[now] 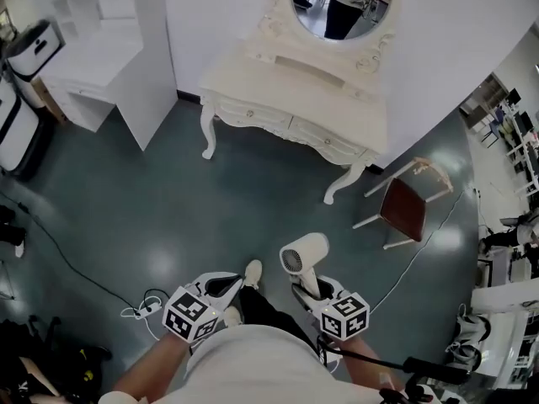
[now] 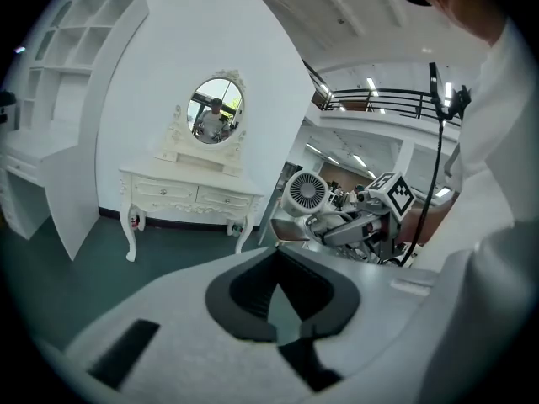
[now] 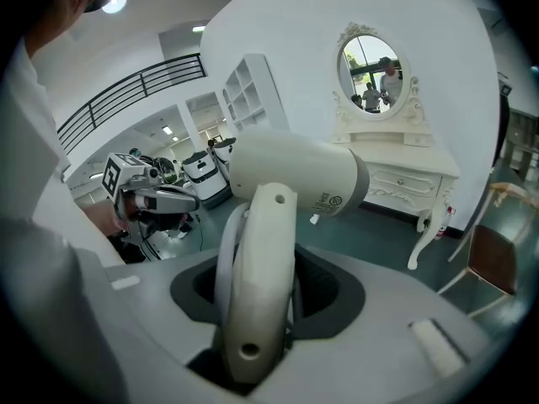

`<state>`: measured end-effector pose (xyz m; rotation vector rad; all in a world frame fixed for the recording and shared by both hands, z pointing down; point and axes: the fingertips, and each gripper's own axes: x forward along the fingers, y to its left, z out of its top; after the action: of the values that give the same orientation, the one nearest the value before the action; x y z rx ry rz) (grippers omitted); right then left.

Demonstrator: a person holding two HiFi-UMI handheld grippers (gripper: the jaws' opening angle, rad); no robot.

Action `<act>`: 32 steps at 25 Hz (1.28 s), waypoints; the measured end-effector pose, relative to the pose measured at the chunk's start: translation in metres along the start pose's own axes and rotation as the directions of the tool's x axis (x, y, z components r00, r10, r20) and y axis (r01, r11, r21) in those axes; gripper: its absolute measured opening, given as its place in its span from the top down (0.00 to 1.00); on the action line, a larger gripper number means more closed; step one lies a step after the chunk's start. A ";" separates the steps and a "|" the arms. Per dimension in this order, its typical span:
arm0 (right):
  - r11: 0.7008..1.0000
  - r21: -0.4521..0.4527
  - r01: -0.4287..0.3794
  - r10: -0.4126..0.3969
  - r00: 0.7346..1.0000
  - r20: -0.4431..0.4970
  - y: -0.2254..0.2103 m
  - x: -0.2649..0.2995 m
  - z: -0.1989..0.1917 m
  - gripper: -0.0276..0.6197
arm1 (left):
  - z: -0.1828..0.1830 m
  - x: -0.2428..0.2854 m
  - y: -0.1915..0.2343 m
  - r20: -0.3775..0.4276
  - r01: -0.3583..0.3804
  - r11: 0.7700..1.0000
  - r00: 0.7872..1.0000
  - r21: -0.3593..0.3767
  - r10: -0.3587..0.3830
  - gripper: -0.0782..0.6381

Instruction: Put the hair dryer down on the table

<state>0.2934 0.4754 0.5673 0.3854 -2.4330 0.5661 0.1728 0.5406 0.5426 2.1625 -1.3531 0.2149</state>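
A cream hair dryer point(image 1: 303, 255) stands upright in my right gripper point(image 1: 307, 291), whose jaws are shut on its handle point(image 3: 253, 293); the barrel point(image 3: 295, 171) points sideways above them. From the left gripper view I see the dryer's rear grille point(image 2: 307, 192). My left gripper point(image 1: 236, 284) is shut and holds nothing, its tips meeting over the floor point(image 2: 282, 310). Both are held close to the person's body, well short of the cream dressing table point(image 1: 295, 91), which stands against the white wall ahead with a bare top point(image 3: 404, 167).
An oval mirror point(image 1: 341, 2) sits on the table's back. A chair with a dark red seat point(image 1: 408, 204) stands to its right, a white shelf unit point(image 1: 109, 49) to its left. A cable and power strip point(image 1: 143, 311) lie on the green floor at lower left.
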 end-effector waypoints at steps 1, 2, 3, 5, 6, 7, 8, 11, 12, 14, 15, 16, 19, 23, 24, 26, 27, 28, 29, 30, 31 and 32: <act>1.000 0.002 0.001 -0.001 1.000 -0.001 -0.011 0.007 0.006 0.70 | 0.008 0.008 0.007 0.002 0.003 1.000 1.000 0.004 -0.003 0.89; 1.000 0.003 0.000 0.000 1.000 -0.001 -0.022 0.014 0.014 0.70 | 0.016 0.016 0.016 0.002 0.003 1.000 1.000 0.007 -0.003 0.89; 1.000 0.000 0.000 0.000 1.000 0.001 -0.033 0.023 0.023 0.70 | 0.025 0.024 0.025 0.000 0.001 1.000 1.000 0.009 -0.001 0.89; 1.000 -0.010 -0.004 0.004 1.000 0.005 -0.057 0.039 0.047 0.70 | 0.046 0.040 0.042 -0.008 -0.006 1.000 1.000 0.014 0.006 0.89; 1.000 -0.015 -0.010 0.011 1.000 0.011 -0.069 0.047 0.062 0.70 | 0.060 0.049 0.051 -0.014 -0.008 1.000 1.000 0.023 0.008 0.89; 1.000 -0.019 -0.019 0.019 1.000 0.023 -0.080 0.056 0.079 0.70 | 0.074 0.057 0.061 -0.024 -0.010 0.999 1.000 0.037 0.011 0.89; 0.999 -0.024 -0.028 0.029 0.999 0.039 -0.089 0.065 0.096 0.70 | 0.088 0.065 0.071 -0.035 -0.013 0.998 0.999 0.054 0.015 0.89; 0.997 -0.052 -0.053 0.057 0.995 0.086 -0.117 0.088 0.145 0.70 | 0.132 0.089 0.099 -0.035 -0.026 0.996 0.999 0.085 0.029 0.89; 0.996 -0.063 -0.059 0.064 0.993 0.096 -0.127 0.094 0.159 0.70 | 0.146 0.098 0.107 -0.023 -0.031 0.996 0.999 0.086 0.033 0.89; 0.996 -0.069 -0.065 0.072 0.991 0.113 -0.147 0.108 0.185 0.73 | 0.169 0.114 0.123 -0.004 -0.039 0.996 0.999 0.081 0.040 0.89; 0.996 -0.061 -0.066 0.073 0.990 0.121 -0.155 0.115 0.194 0.75 | 0.178 0.119 0.130 -0.002 -0.040 0.996 0.999 0.075 0.040 0.89; 0.997 -0.044 -0.070 0.075 0.989 0.128 -0.161 0.120 0.202 0.75 | 0.186 0.124 0.135 -0.004 -0.036 0.997 0.999 0.065 0.036 0.89; 0.994 0.048 -0.100 0.090 0.981 0.171 -0.182 0.141 0.233 0.75 | 0.211 0.142 0.155 0.002 0.007 1.000 1.000 0.025 -0.007 0.89; 0.988 0.135 -0.077 0.046 0.975 0.216 -0.223 0.176 0.268 0.75 | 0.236 0.174 0.198 -0.018 0.034 0.997 0.999 0.070 -0.033 0.89; 0.989 0.137 -0.053 0.022 0.976 0.216 -0.233 0.181 0.274 0.75 | 0.241 0.181 0.210 -0.029 0.043 0.995 0.999 0.086 -0.041 0.89; 0.991 0.137 0.000 -0.029 0.977 0.214 -0.252 0.192 0.289 0.75 | 0.255 0.193 0.239 -0.051 0.076 0.990 0.996 0.117 -0.070 0.89; 0.990 0.141 0.024 -0.053 0.976 0.211 -0.260 0.198 0.298 0.75 | 0.264 0.199 0.252 -0.060 0.097 0.987 0.994 0.126 -0.090 0.89; 0.988 0.151 0.044 -0.075 0.975 0.208 -0.267 0.203 0.305 0.75 | 0.273 0.205 0.265 -0.068 0.120 0.984 0.991 0.130 -0.112 0.89; 0.984 0.166 0.061 -0.095 0.974 0.206 -0.274 0.207 0.314 0.75 | 0.282 0.211 0.278 -0.078 0.144 0.981 0.988 0.132 -0.135 0.89; 0.980 0.186 0.077 -0.115 0.972 0.206 -0.279 0.212 0.322 0.75 | 0.292 0.216 0.290 -0.093 0.168 0.976 0.983 0.139 -0.156 0.89; 0.974 0.205 0.095 -0.137 0.969 0.205 -0.285 0.217 0.331 0.75 | 0.302 0.222 0.303 -0.111 0.192 0.970 0.978 0.150 -0.176 0.89; 0.968 0.223 0.115 -0.161 0.966 0.202 -0.291 0.222 0.340 0.75 | 0.312 0.227 0.316 -0.129 0.216 0.963 0.972 0.163 -0.196 0.89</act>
<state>0.0691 0.0299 0.5453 0.7364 -2.5347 0.7560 -0.0432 0.0928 0.5021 2.3810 -1.0711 0.3806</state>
